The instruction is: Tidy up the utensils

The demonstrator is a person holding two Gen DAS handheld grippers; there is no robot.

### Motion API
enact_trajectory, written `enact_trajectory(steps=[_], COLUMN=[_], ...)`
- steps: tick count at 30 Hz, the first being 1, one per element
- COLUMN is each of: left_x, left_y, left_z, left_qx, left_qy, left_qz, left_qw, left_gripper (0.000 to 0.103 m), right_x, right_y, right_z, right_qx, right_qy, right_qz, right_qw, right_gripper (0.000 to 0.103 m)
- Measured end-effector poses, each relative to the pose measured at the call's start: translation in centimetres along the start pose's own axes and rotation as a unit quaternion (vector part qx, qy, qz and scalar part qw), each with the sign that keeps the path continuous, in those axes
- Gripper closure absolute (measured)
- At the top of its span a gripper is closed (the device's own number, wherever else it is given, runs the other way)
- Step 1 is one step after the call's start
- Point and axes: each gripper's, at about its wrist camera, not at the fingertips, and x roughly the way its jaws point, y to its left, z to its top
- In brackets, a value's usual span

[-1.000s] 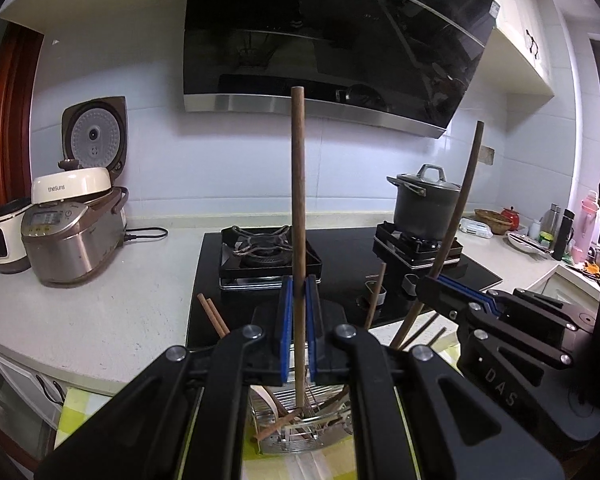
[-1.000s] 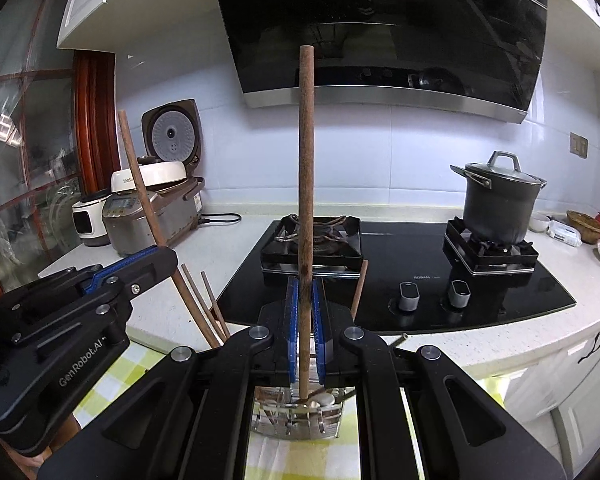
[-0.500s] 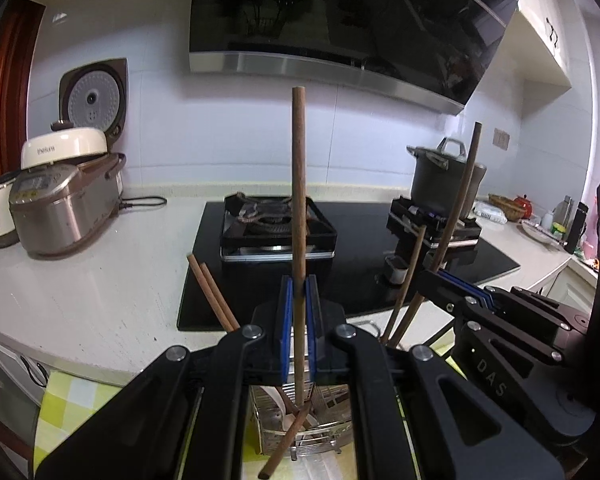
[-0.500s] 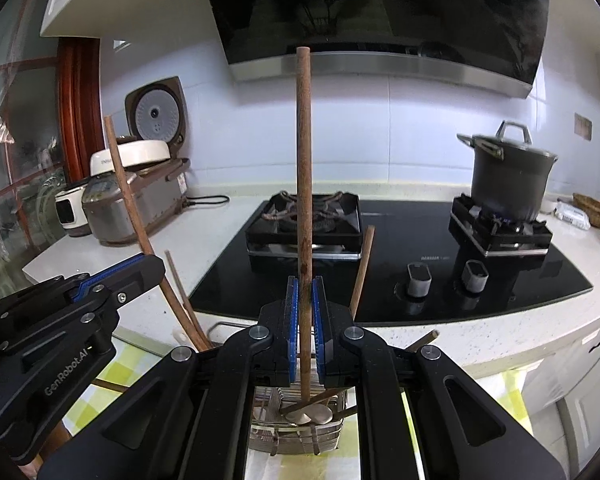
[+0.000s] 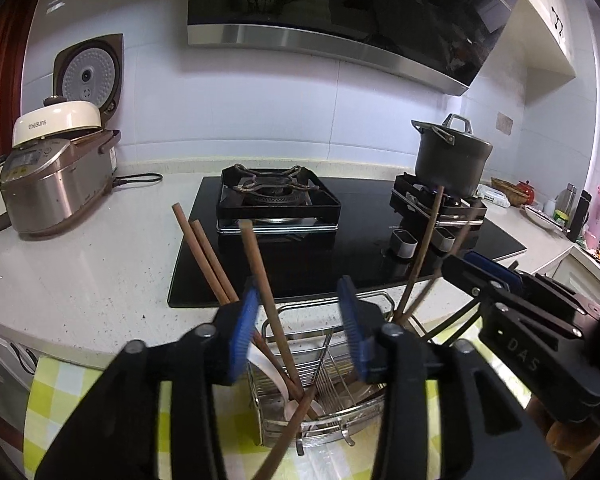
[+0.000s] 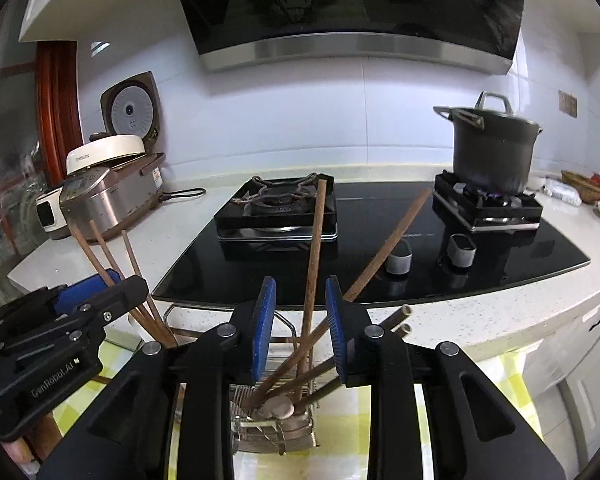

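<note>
In the left wrist view my left gripper (image 5: 298, 328) hangs over a wire utensil rack (image 5: 332, 364). Its jaws are opening, and a brown chopstick (image 5: 260, 264) leans free between the blue pads, its lower end in the rack. My right gripper (image 6: 300, 320) is over the same rack (image 6: 268, 428); its jaws are opening too. A second chopstick (image 6: 314, 248) stands loose in that gap, touching neither pad. Several other chopsticks (image 6: 388, 248) lean out of the rack. Each gripper shows in the other's view, the right gripper (image 5: 480, 270) and the left gripper (image 6: 96, 288).
The rack stands on a yellow-green checked cloth (image 5: 60, 392) in front of a white counter (image 5: 100, 272). Behind lie a black gas hob (image 5: 280, 200), a dark pot (image 6: 492, 148) on a lit burner, and a rice cooker (image 5: 56, 180) at the left.
Both grippers have come down toward the rack and gone from shut on upright chopsticks to open. The two chopsticks have dropped into the rack and now lean.
</note>
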Motion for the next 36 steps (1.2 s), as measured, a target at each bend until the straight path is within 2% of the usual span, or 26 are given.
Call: enact_trajectory(steps=[2,4,7,8,9,15,18,25,32,36], left_x=[-1.0,-2.1,-4.1,-5.0,-5.8,-11.1,-13.3,-16.8,-17.4,-16.7], left_y=[0.0,0.0,-0.1,-0.2,-0.4,-1.8,-2.6,-4.3,-4.0,-3.7], left_z=[-0.1,-0.1,-0.5,-0.8,-1.1,-4.9,-7.6,-13.2,-17.6,-18.4], left_qx=[0.0,-0.002,-0.008,-0.008,-0.007,0.003,0.012,0.027,-0.001,-0.002], left_qy=[-0.008,-0.015,-0.027,-0.032,-0.035,-0.063,-0.066,-0.065,-0.046,-0.034], left_qz=[0.002,0.004,0.006,0.004,0.003,0.001,0.003,0.017,0.017,0.028], left_qw=[1.0,0.9999,0.9996,0.9995,0.9993,0.998,0.9977,0.9974,0.9988,0.999], left_gripper=[0.052,0.051,0.046,0.045,0.042,0.022,0.014,0.008,0.005,0.005], right_x=[-0.9,-2.3,-4.3,-4.9,-5.8,-10.5,-12.5,-16.5,-17.0,-16.6], right_y=[-0.2,-0.5,-0.8,-0.8,-1.0,-2.3,-2.7,-3.2,-3.0,-2.7], right_z=[0.0,-0.1,-0.4,-0.6,-0.9,-4.2,-6.8,-12.7,-15.8,-16.7], right_qx=[0.005,0.009,0.013,0.013,0.014,0.023,0.023,0.023,0.017,0.011], right_qy=[-0.005,-0.019,-0.031,-0.036,-0.043,-0.06,-0.057,-0.069,-0.04,-0.019], right_qz=[0.005,-0.002,-0.002,-0.008,-0.013,-0.03,-0.041,-0.08,-0.066,-0.053], right_qw=[1.0,1.0,0.999,0.999,0.999,0.998,0.997,0.994,0.997,0.998], right_gripper=[0.076,0.064,0.06,0.051,0.043,0.028,0.025,0.02,0.019,0.019])
